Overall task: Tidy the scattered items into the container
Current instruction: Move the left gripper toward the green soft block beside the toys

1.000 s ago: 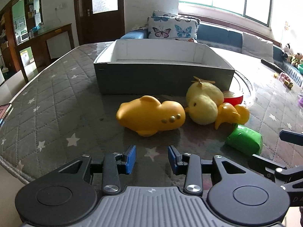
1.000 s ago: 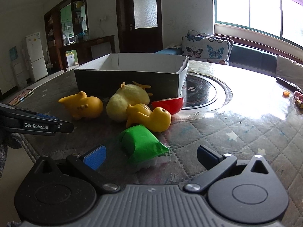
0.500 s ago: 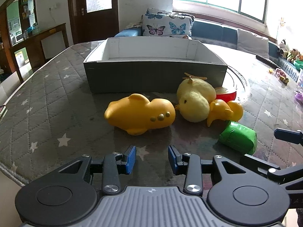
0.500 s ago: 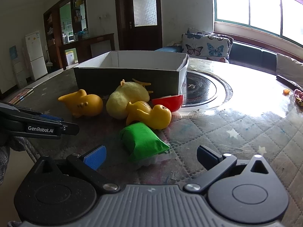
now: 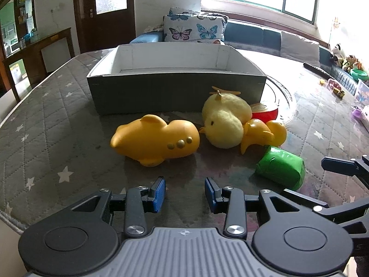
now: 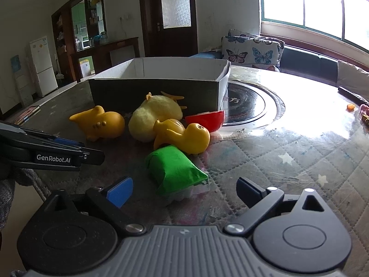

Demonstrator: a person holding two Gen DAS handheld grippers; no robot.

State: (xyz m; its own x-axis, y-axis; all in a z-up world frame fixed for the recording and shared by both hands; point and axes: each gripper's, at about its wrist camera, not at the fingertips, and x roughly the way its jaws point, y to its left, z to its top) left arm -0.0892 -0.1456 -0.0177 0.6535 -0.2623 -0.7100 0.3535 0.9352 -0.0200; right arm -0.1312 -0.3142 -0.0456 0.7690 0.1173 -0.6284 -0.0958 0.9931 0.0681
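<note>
A grey cardboard box (image 5: 175, 91) (image 6: 156, 92) with white inside walls stands on the quilted table. In front of it lie an orange toy submarine (image 5: 156, 143) (image 6: 101, 123), a pale yellow plush chick (image 5: 224, 122) (image 6: 152, 117), a yellow rubber duck (image 5: 265, 133) (image 6: 184, 136), a red bowl-like toy (image 5: 265, 114) (image 6: 207, 120) and a green wrapped block (image 5: 280, 167) (image 6: 175, 170). My left gripper (image 5: 184, 191) is open, just short of the submarine. My right gripper (image 6: 184, 191) is wide and its jaws are closing, the green block's near end between the fingers, untouched.
The table's near-left edge (image 5: 9, 217) drops off close to my left gripper. A dark round hotplate (image 6: 249, 106) lies right of the box. Small toys (image 5: 336, 87) and a dark remote (image 5: 318, 70) sit at the far right. A sofa with butterfly cushions (image 5: 193, 28) stands behind.
Both views have closed in slightly on the toys. The right gripper's fingers have narrowed a little around the green block. No toy has moved.
</note>
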